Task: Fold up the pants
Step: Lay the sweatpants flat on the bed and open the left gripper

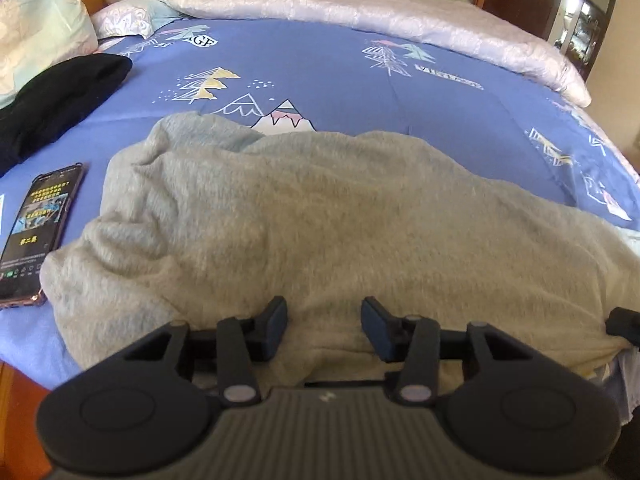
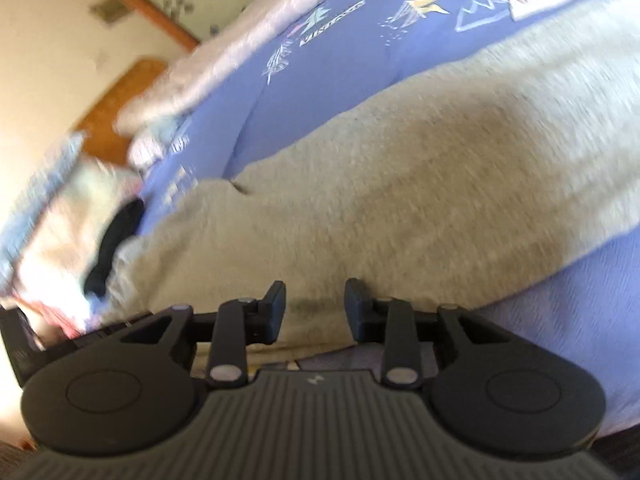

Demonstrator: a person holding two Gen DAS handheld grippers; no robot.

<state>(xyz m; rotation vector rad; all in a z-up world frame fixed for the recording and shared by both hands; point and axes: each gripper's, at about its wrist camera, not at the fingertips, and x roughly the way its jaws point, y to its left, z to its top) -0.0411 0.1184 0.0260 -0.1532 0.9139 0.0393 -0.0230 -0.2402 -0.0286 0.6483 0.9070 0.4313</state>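
Jaws of both the left gripper [image 1: 324, 328] and right gripper [image 2: 315, 309] stood spread above the grey pants [image 1: 320, 216] on the bed [image 1: 460, 92], pinching nothing.

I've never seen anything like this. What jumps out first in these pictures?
A rumpled heap of grey pants lies across a blue bedsheet printed with little mountains and trees. In front of each camera, a black gripper's jaws stand apart just over the pants' near edge: the left gripper and the right gripper. A lit phone rests on the sheet left of the pants.
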